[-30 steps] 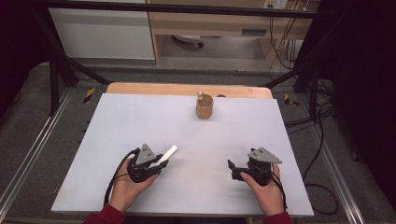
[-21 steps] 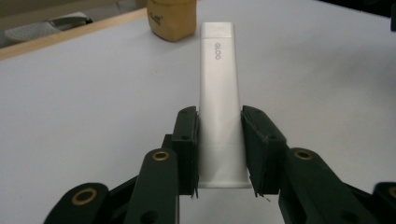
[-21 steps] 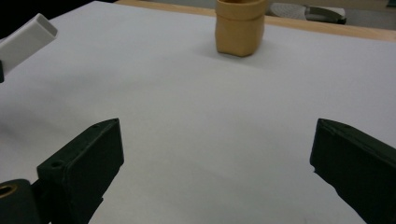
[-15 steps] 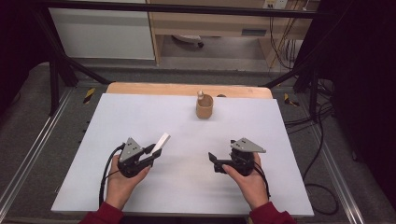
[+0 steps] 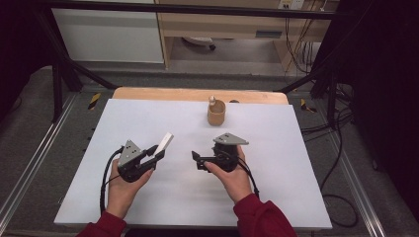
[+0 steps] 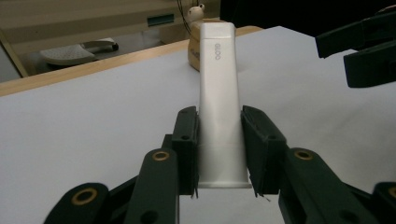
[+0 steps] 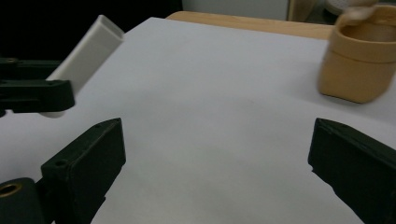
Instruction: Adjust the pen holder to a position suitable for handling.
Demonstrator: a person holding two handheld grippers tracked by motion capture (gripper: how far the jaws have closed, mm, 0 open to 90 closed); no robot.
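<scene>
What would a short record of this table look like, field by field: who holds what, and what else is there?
Left tongs: shut on a white flat plastic tube, gripped near its wider end, the rest pointing up and away
Right tongs: open, nothing between the jaws, facing the left tongs
Tan cup: upright at the far side, a small pale figure poking out of its top
Surface: white sheet over a wooden table
Contact: the white tube and the right tongs are apart

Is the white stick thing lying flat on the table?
No, the left gripper holds the white stick clamped between its jaws, lifted off the table.
</scene>
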